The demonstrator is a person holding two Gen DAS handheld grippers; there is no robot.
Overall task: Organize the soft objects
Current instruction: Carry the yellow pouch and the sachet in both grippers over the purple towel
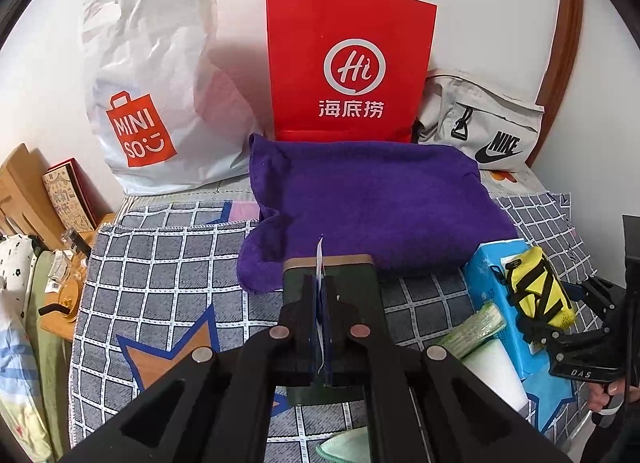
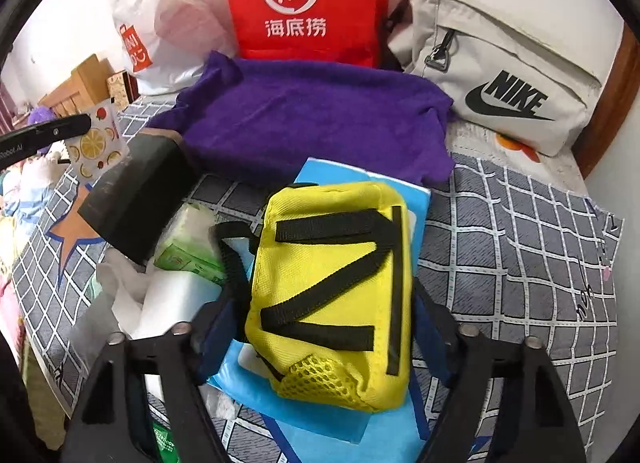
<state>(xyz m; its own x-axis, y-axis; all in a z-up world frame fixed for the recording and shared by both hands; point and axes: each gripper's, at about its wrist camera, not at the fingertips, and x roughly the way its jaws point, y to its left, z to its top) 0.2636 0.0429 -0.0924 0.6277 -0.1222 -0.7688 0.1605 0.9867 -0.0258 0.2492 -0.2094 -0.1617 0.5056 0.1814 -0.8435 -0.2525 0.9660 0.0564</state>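
Note:
My left gripper (image 1: 320, 303) is shut on a thin flat card or packet (image 1: 320, 259) with a fruit print, seen edge-on here and face-on in the right wrist view (image 2: 96, 143). It hangs above a dark green box (image 1: 330, 287). My right gripper (image 2: 324, 327) is shut on a yellow pouch with black straps (image 2: 332, 295), above a blue tissue pack (image 2: 320, 403). The pouch also shows in the left wrist view (image 1: 538, 287). A purple towel (image 1: 368, 203) lies folded on the checked bed cover (image 1: 160, 271).
Against the wall stand a white Miniso plastic bag (image 1: 152, 95), a red paper bag (image 1: 348, 67) and a grey Nike pouch (image 1: 484, 123). Green tissue packs (image 2: 188, 247) and a white roll (image 2: 172, 303) lie left of the yellow pouch. A wooden shelf (image 1: 28, 191) is at the left.

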